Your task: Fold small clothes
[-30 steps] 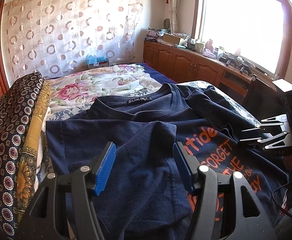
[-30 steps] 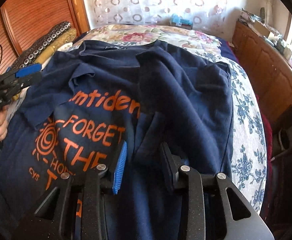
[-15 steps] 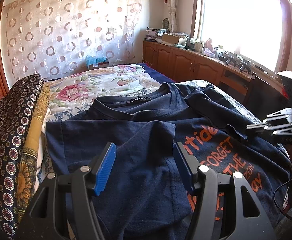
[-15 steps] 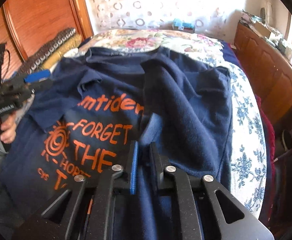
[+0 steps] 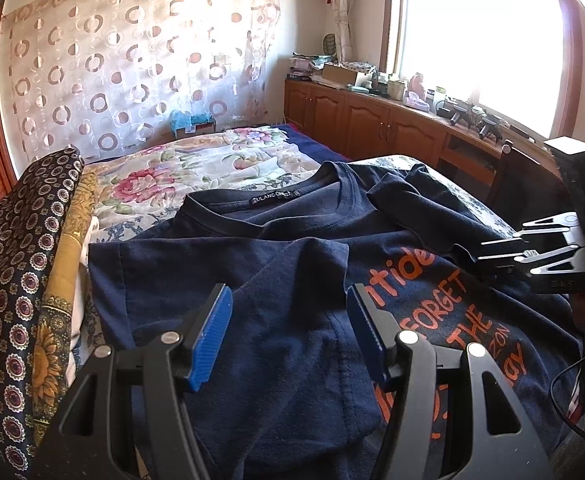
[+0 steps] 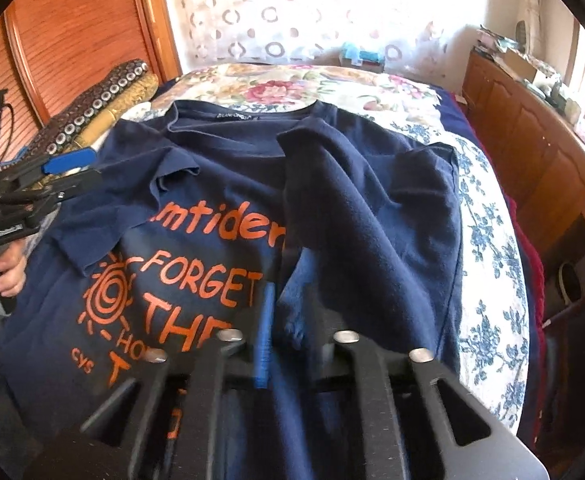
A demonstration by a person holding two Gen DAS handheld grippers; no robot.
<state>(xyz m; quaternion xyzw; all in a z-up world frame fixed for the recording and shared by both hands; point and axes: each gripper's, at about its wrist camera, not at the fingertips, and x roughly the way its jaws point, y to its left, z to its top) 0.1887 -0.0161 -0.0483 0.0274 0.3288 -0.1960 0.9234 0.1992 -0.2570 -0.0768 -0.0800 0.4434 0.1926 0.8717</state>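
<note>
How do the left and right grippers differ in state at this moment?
The left gripper has its jaws wide apart, above the navy blue T-shirt with orange lettering and holding nothing; the right gripper has its jaws pinched on a fold of that shirt. The left looks sharp, the right motion-blurred. Both are black with blue ribbed pads, over the same shirt.

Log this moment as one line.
left gripper: open, over navy cotton T-shirt | right gripper: shut on T-shirt fold | T-shirt on floral bedspread
</note>
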